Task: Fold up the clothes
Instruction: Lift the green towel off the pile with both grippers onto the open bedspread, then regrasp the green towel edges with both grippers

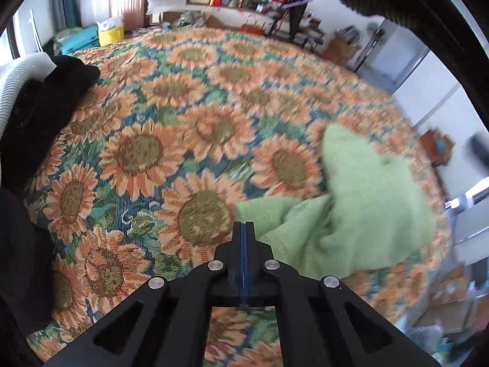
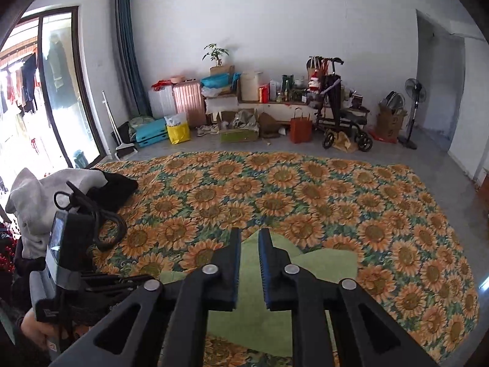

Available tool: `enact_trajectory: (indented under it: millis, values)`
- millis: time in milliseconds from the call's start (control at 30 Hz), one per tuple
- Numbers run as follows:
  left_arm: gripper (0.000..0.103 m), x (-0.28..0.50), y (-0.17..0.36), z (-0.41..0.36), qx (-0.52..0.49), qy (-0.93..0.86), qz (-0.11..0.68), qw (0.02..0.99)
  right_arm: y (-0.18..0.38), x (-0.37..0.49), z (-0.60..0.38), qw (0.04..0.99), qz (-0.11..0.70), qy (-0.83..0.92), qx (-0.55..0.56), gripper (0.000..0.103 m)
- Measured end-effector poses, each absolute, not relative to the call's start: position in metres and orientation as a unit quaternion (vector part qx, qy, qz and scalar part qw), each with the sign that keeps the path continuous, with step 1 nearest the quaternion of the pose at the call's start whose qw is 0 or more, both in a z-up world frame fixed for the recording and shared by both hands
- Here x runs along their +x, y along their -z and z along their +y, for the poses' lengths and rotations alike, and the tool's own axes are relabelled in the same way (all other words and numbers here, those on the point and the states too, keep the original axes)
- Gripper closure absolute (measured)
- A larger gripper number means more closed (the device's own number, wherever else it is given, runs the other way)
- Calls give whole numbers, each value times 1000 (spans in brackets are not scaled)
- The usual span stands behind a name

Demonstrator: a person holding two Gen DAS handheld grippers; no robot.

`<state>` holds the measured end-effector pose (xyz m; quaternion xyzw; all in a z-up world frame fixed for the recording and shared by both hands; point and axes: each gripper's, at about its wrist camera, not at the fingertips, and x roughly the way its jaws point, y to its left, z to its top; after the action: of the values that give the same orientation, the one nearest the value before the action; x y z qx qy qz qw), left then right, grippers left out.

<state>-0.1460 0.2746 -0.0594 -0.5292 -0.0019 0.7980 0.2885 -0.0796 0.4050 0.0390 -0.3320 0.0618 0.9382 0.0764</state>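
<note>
The left tongs (image 1: pixel 243 224) are clenched with nothing between their tips, which sit just beside the hemmed edge of the one green garment (image 1: pixel 360 211); the right tongs (image 2: pixel 249 238) stand parted above that same green garment (image 2: pixel 253 315), gripping nothing, though whether their tips touch the cloth I cannot tell. The garment lies rumpled on the near part of a sunflower-patterned cover (image 2: pixel 305 189) (its far side in the left view is smeared by blur); one pile of other clothes, one grey piece (image 2: pixel 33 202) over one black one (image 2: pixel 117 188), sits at the cover's left edge. Beyond the cover is a grey floor; along the white far wall stand one pink suitcase (image 2: pixel 189 102), one white one, one yellow bag (image 2: pixel 178 133), one orange bag (image 2: pixel 301 129), one walker on wheels (image 2: pixel 342 122) and one standing fan (image 2: pixel 414 110); a glass door (image 2: pixel 58 91) with a blue curtain is at the left.
</note>
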Motion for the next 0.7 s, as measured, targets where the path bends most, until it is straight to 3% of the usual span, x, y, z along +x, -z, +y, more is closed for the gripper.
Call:
enact_trajectory:
  millis: [33, 200, 467, 500, 567, 600, 633, 700]
  values:
    - [103, -146, 53, 271, -526, -798, -10, 293, -34, -80, 402, 64, 67, -937, -336, 67]
    - [103, -150, 31, 257, -507, -825, 1, 250, 1, -85, 367, -8, 67, -929, -363, 54]
    - [103, -165, 38, 218, -527, -834, 4, 162, 77, -121, 300, -44, 9, -895, -445, 52]
    - [103, -165, 39, 212, -529, -834, -1, 159, 83, -123, 298, -30, 0, -893, -449, 57]
    - [100, -165, 41, 207, -531, -832, -14, 163, 90, -123, 300, -11, -1, -892, -453, 83]
    - [90, -165, 41, 206, -533, -829, -20, 169, 87, -122, 305, -7, 9, -895, -447, 97]
    - [68, -166, 43, 207, -537, -824, -30, 176, 82, -119, 312, -4, 20, -899, -438, 98]
    - [42, -169, 47, 210, -547, -811, -61, 197, 69, -113, 325, 4, 31, -907, -420, 99]
